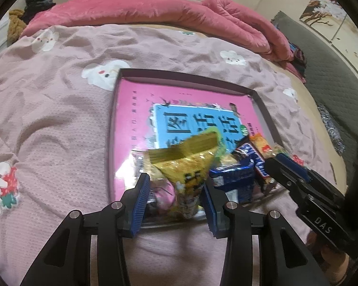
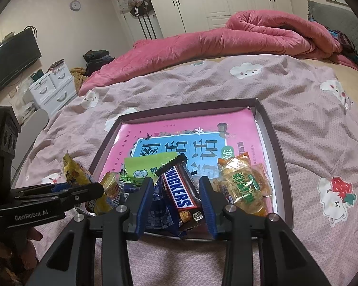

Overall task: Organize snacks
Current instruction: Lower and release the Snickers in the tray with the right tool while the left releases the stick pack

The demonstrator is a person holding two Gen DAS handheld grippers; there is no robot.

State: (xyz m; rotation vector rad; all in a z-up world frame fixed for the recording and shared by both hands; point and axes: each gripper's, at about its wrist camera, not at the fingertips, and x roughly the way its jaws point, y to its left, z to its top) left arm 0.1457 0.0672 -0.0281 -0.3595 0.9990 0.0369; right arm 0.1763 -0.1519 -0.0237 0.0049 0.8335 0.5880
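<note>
At the near edge of the tray (image 2: 280,147), the left gripper (image 1: 176,196) is reaching in with its blue pads spread, and a yellow snack packet (image 1: 191,166) is sitting between them; the frame is too blurred there to tell whether the pads are pressing it. In the right wrist view that same packet is sticking up over the tray's near left corner. The right gripper (image 2: 176,200) is hovering over the near edge too, jaws apart on either side of a Snickers bar (image 2: 181,190) without clearly touching it. The bar is lying on a crumpled dark blue wrapper (image 2: 157,212), and a clear packet of orange crackers (image 2: 245,186) is resting just beside it toward the tray's right wall. A green packet (image 2: 150,166) is lying just behind the bar, overlapping a pink book (image 2: 198,128) that is covering the tray floor. The tray is sitting on a pink bedsheet (image 2: 310,119) printed with white animals. Along the far edge of the bed, a rose quilt (image 2: 226,38) is lying bunched up.
</note>
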